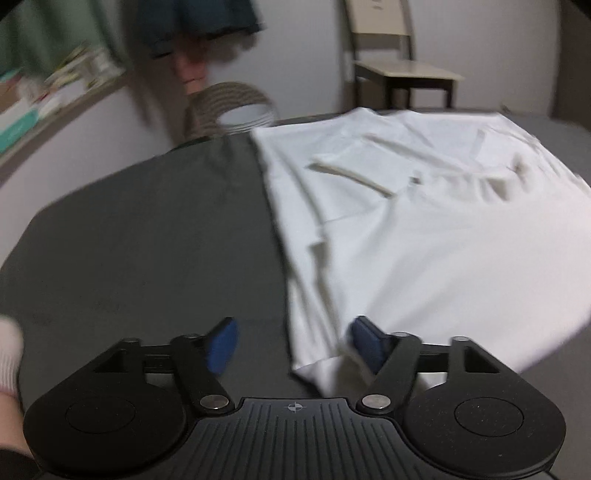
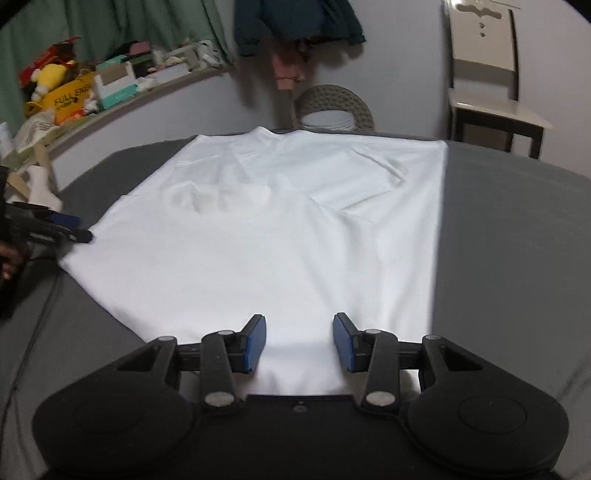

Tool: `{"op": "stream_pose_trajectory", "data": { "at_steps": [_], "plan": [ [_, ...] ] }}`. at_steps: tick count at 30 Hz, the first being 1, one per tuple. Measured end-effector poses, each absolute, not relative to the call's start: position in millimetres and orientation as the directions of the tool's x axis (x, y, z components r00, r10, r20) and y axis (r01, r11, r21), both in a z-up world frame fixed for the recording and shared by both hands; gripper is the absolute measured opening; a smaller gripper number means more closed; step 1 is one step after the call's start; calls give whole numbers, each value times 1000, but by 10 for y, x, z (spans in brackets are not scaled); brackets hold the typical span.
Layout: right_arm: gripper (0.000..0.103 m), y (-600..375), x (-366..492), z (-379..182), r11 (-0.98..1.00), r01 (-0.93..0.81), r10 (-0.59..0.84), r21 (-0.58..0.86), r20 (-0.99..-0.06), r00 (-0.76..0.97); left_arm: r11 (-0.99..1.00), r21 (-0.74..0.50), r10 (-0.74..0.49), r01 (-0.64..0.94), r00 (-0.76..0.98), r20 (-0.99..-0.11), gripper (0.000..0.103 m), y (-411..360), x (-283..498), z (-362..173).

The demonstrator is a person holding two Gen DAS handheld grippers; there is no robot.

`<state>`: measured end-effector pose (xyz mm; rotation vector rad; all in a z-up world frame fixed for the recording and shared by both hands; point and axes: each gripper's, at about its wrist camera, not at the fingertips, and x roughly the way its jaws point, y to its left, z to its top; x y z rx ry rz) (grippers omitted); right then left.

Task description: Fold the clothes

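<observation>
Shirt: white shirt (image 2: 266, 236) lies spread flat on the grey table (image 2: 517, 240), sleeves folded in over the body, the far edge up by the table's far rim and the near edge right under the right gripper.
Folds: a folded sleeve panel shows right of centre in the right wrist view, and a soft rumple sits left of centre.
Right gripper: right gripper (image 2: 299, 341) hangs low over the shirt's near edge, blue pads (image 2: 255, 343) spread wide, nothing between them, white cloth showing through the gap.
Left gripper: left gripper (image 1: 291, 345) is released too, jaws wide apart at the shirt's near left corner; one blue pad (image 1: 221, 345) is over bare table, the other over cloth.
Contact: the left wrist view is blurred, so I can't tell whether that pad over the cloth actually touches it.
Left gripper, side-on: from the right wrist view it pokes in from the left edge, tips at the shirt's left side.
Hand: a hand shows at the far left of the right wrist view, behind that gripper.
Table: dark grey, bare on both sides of the shirt.
Background: a chair (image 2: 491, 99) stands beyond the table at right, a woven basket (image 2: 332, 107) just behind the shirt's far edge, a cluttered shelf (image 2: 110, 96) along the left wall, green curtain (image 2: 110, 26) above it.
</observation>
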<state>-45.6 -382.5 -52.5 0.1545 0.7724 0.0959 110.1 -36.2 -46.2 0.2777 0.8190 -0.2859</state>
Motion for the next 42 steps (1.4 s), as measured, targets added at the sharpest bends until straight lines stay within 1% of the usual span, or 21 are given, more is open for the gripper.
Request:
{"op": "stream_pose_trajectory", "data": {
  "at_steps": [1,3,4,6,9,10,12,14,15,17,19,21,24,26,29,30,32,35,42],
  "plan": [
    [40,-3836,-488,-481,985,-22,134,169,-685,716,929,138,-132,345,653,-746,74,-330,1099,-440],
    [43,-3851,-555,-393,987,-10,116,158,-680,724,919,222,-66,327,681,-729,74,-282,1066,-397],
    [46,-3805,-612,-351,992,-21,102,128,-671,735,905,270,-45,327,707,-706,74,-246,1008,-354],
    [51,-3707,-726,-267,997,-43,74,63,-651,756,873,338,-64,352,769,-636,76,-194,807,-282],
    [61,-3342,-906,-242,974,-157,22,-166,-616,788,784,457,-155,421,845,-512,83,-274,468,-186],
    [61,-3186,-961,-284,942,-199,-5,-269,-606,796,737,502,-195,452,854,-483,86,-346,342,-173],
    [61,-2886,-1038,-399,848,-257,-72,-464,-581,810,615,584,-277,530,839,-469,86,-531,104,-191],
    [61,-2618,-1051,-569,718,-297,-144,-629,-552,821,416,695,-319,586,810,-492,86,-756,-108,-332],
    [61,-2531,-1051,-649,660,-323,-164,-679,-549,819,303,740,-334,600,794,-508,86,-872,-213,-411],
    [62,-2406,-1037,-773,571,-350,-188,-743,-533,825,99,815,-324,570,793,-515,86,-1023,-343,-601],
    [63,-2323,-986,-850,520,-360,-204,-775,-522,828,-70,850,-302,522,801,-517,86,-1135,-407,-771],
    [65,-2260,-939,-885,488,-362,-201,-794,-506,838,-158,849,-288,504,799,-528,86,-1211,-412,-850],
    [67,-2185,-812,-902,495,-364,-169,-789,-498,850,-186,852,-280,489,805,-523,86,-1360,-351,-860],
    [68,-2141,-714,-941,487,-350,-154,-800,-474,867,-184,856,-265,484,814,-517,86,-1435,-296,-869],
    [66,-2146,-592,-965,483,-311,-142,-818,-424,895,-204,875,-261,440,837,-482,87,-1586,-284,-957],
    [66,-2156,-561,-950,496,-297,-141,-816,-413,900,-217,883,-263,416,846,-464,89,-1586,-299,-993],
    [66,-2185,-546,-886,530,-260,-148,-807,-390,909,-240,896,-269,373,861,-431,90,-1565,-338,-1037],
    [66,-2269,-554,-735,605,-223,-140,-764,-378,915,-261,898,-272,354,866,-420,90,-1628,-403,-1066],
    [66,-2545,-588,-470,779,-188,-108,-598,-424,899,-335,888,-290,316,862,-416,90,-1730,-460,-1116]
  ]
}}
